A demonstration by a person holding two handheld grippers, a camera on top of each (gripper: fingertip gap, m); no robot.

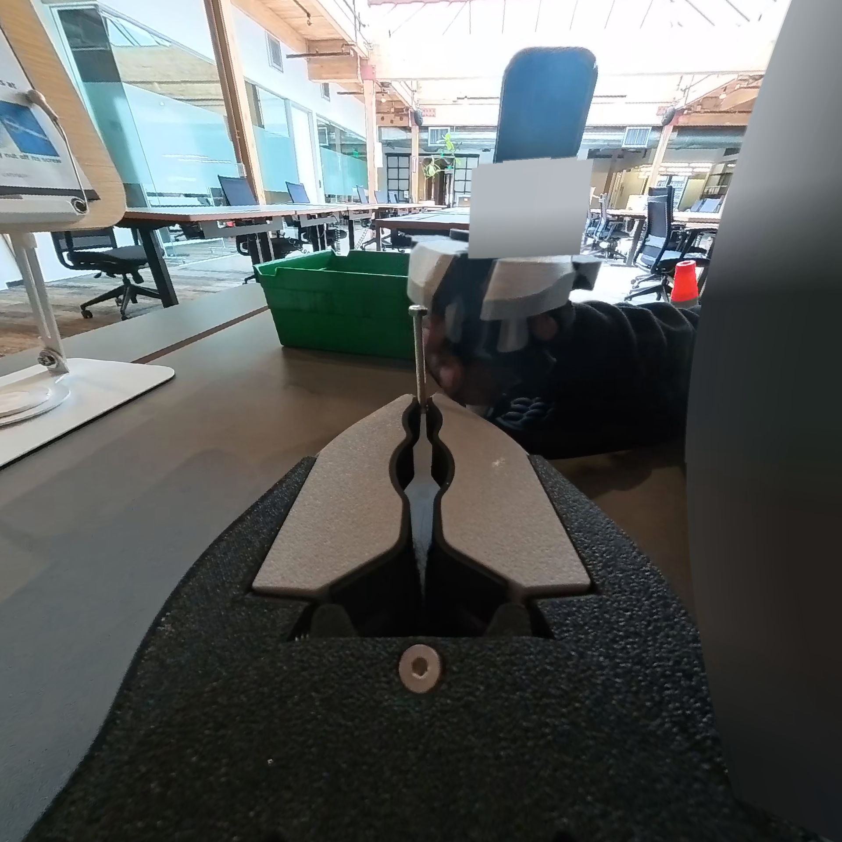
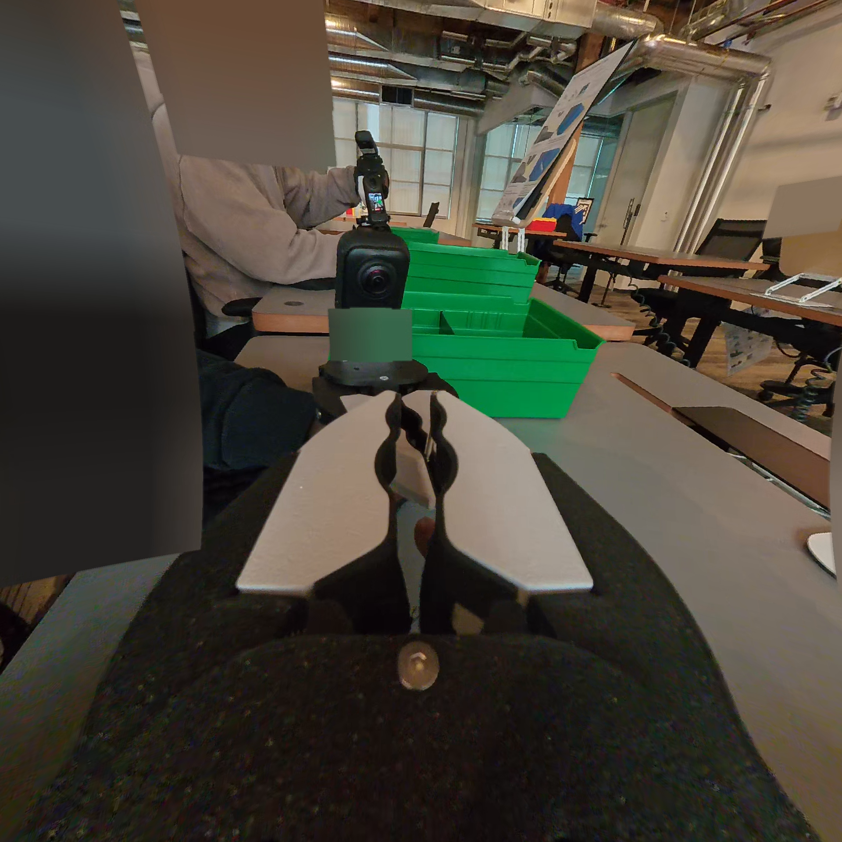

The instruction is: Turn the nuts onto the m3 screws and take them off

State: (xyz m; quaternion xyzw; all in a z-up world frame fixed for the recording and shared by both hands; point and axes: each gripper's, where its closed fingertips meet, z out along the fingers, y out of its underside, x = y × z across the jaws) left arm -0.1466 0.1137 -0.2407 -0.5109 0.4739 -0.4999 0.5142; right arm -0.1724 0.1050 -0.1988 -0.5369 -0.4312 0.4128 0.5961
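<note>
My left gripper [image 1: 424, 401] is shut on the lower end of a long thin silver screw [image 1: 419, 355]. The screw stands upright from the fingertips with its head on top. My right gripper [image 1: 490, 291] hovers just behind and to the right of the screw head, slightly blurred. In the right wrist view my right gripper [image 2: 417, 398] has its fingertips a little apart. The screw [image 2: 429, 439] lies in that gap close to the right pad. The left gripper's grey finger [image 2: 412, 460] shows through the gap. I see no nut.
A green divided bin [image 1: 337, 300] stands on the grey-brown table [image 1: 182, 433] behind the grippers; it also shows in the right wrist view [image 2: 501, 364]. A white stand with a board [image 1: 68, 378] is at the left. A dark sleeve [image 1: 615, 364] lies at the right. The gap from one gripper's tips to the other's is roughly 5 cm.
</note>
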